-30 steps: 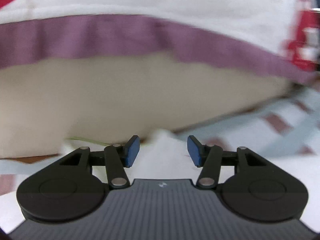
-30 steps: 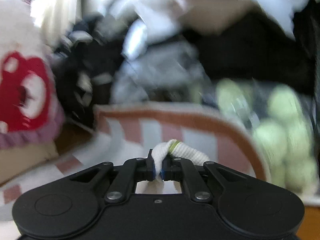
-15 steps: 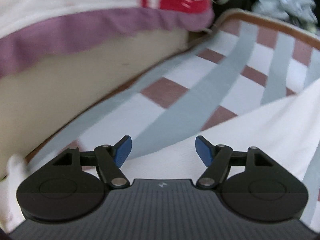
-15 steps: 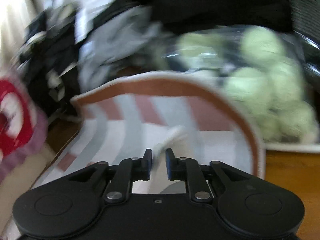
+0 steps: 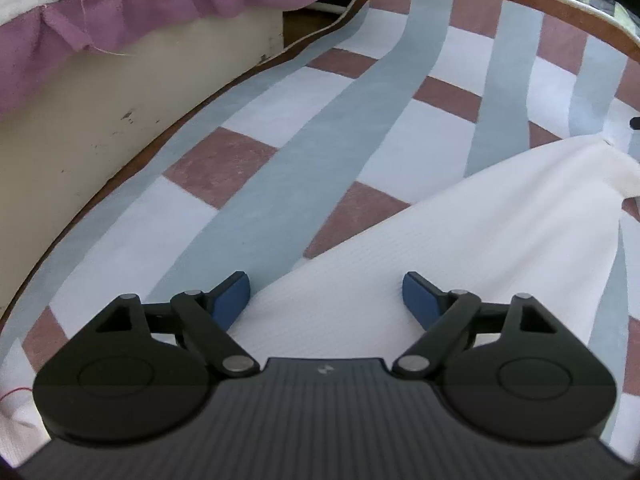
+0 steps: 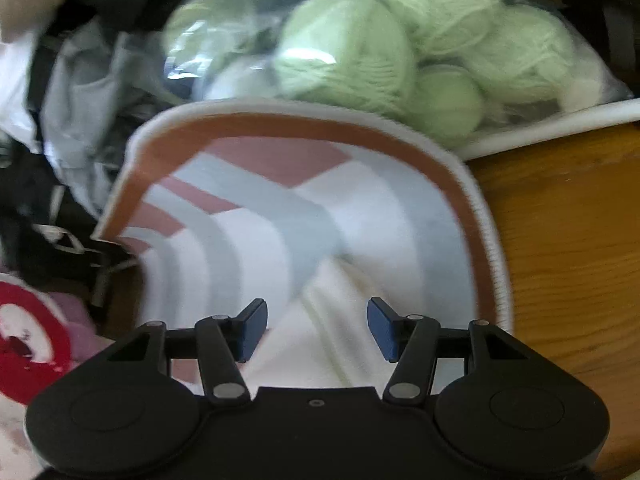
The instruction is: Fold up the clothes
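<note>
Now the right gripper (image 6: 317, 326) has let go of the white garment (image 5: 460, 240) it pinched a second ago; its jaws are opening, cloth lying loose beneath them. Likewise the left gripper (image 5: 326, 296) is opening, gripping nothing, over the garment spread on the checked mat (image 5: 280, 152). Only the right view shows the bag of green yarn balls (image 6: 360, 52) and wooden floor (image 6: 568, 240); the left shows a purple-frilled cushion (image 5: 160, 12).

Right gripper (image 6: 317, 328) has released white garment (image 6: 320, 356), jaws opening.

One white garment (image 5: 460, 240), perhaps six yarn balls (image 6: 348, 52)
</note>
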### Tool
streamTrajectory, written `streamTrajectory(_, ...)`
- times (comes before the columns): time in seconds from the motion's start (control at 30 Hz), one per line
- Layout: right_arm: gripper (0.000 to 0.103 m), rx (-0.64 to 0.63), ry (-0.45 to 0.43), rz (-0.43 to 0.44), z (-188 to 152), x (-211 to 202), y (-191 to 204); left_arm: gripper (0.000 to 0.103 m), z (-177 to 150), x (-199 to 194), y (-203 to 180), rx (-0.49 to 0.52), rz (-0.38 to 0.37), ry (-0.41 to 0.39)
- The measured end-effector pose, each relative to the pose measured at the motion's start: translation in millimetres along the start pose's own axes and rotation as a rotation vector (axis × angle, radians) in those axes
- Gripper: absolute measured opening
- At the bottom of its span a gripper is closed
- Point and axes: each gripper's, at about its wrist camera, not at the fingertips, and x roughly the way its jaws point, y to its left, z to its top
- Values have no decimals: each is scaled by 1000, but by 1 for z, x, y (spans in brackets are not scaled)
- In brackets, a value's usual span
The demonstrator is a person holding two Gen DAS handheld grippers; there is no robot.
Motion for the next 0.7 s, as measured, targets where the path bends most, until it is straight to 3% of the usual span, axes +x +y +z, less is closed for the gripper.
streamTrajectory(0.1,68,-32,22,-59,-1,8,-3,62,1,-2,-2,14,-11,-4)
streamTrajectory(0.17,69,-76,48,-85,-4,17,-2,38,3,-5,-8,19,-14,4)
streamTrajectory(0.23,74,-146,99,-84,-12,31,1,28,4,-7,-21,59,-5,21)
streamTrajectory(0.27,76,-211,87,-74,-16,35,6,15,5,-8,-26,75,1,25)
streamTrajectory(0.3,63,-297,67,-55,-20,37,16,3,5,-10,-31,79,12,19)
streamTrajectory(0.33,45,-380,65,-31,-25,42,25,0,6,-12,-34,77,27,8)
streamTrajectory(0.37,11,-453,50,-8,-31,47,33,0,8,-18,-36,70,47,-25)
streamTrajectory(0.4,11,-527,-3,0,-38,48,40,0,9,-26,-36,58,72,-80)
streamTrajectory(0.47,11,-722,-223,-37,-55,35,58,0,14,-42,-34,15,118,-185)
streamTrajectory(0.53,12,-823,-451,-7,-63,12,68,1,18,-52,-24,-77,136,-269)
streamTrajectory(0.57,16,-829,-549,34,-66,2,72,3,19,-54,-20,-103,142,-302)
streamTrajectory(0.6,35,-825,-602,26,-69,-1,76,6,19,-52,-18,-109,151,-311)
streamTrajectory(0.63,50,-815,-617,-24,-70,1,80,29,20,-47,-16,-126,162,-283)
streamTrajectory(0.67,61,-803,-607,-83,-72,5,83,59,21,-42,-12,-155,170,-231)
streamTrajectory(0.7,60,-791,-566,-134,-72,11,83,62,20,-39,-8,-189,171,-197)
